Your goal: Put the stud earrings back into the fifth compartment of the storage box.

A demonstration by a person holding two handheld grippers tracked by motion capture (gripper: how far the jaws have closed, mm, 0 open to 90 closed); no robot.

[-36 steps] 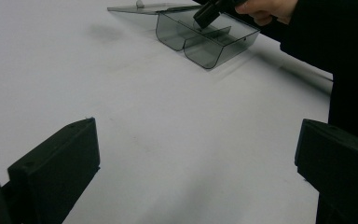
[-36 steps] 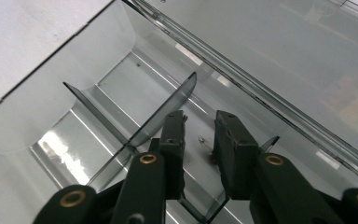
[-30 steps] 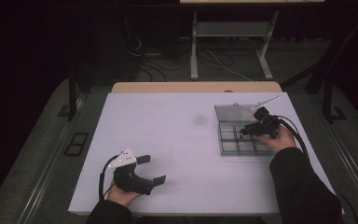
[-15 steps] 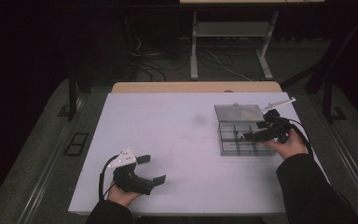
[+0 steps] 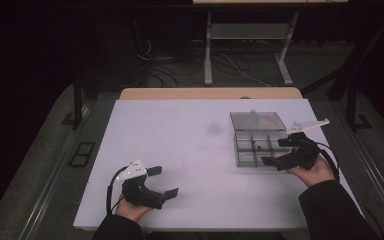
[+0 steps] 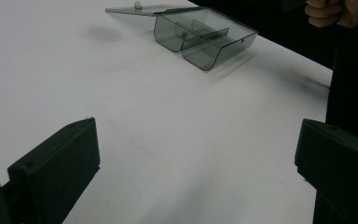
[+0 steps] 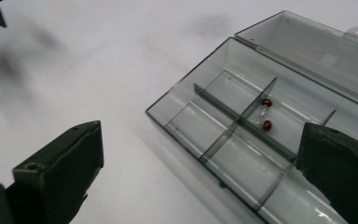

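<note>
A clear grey compartment box lies at the right of the white table, its lid folded open and flat behind it. Two small dark-red beads on a thin wire rest in one middle compartment; the other compartments in sight look bare. My right gripper stands open at the box's near right corner, one jaw over the box and one in front of it, with nothing between them. Near the front left edge my left gripper is open over bare table, far from the box.
The white table has wide free room between the two grippers. A wooden edge runs along its far side. Beyond it are table legs and cables on a dark floor. The person's other hand appears in the left gripper view.
My right gripper has drawn back from over the box toward the near right, still open. The left gripper has not moved.
</note>
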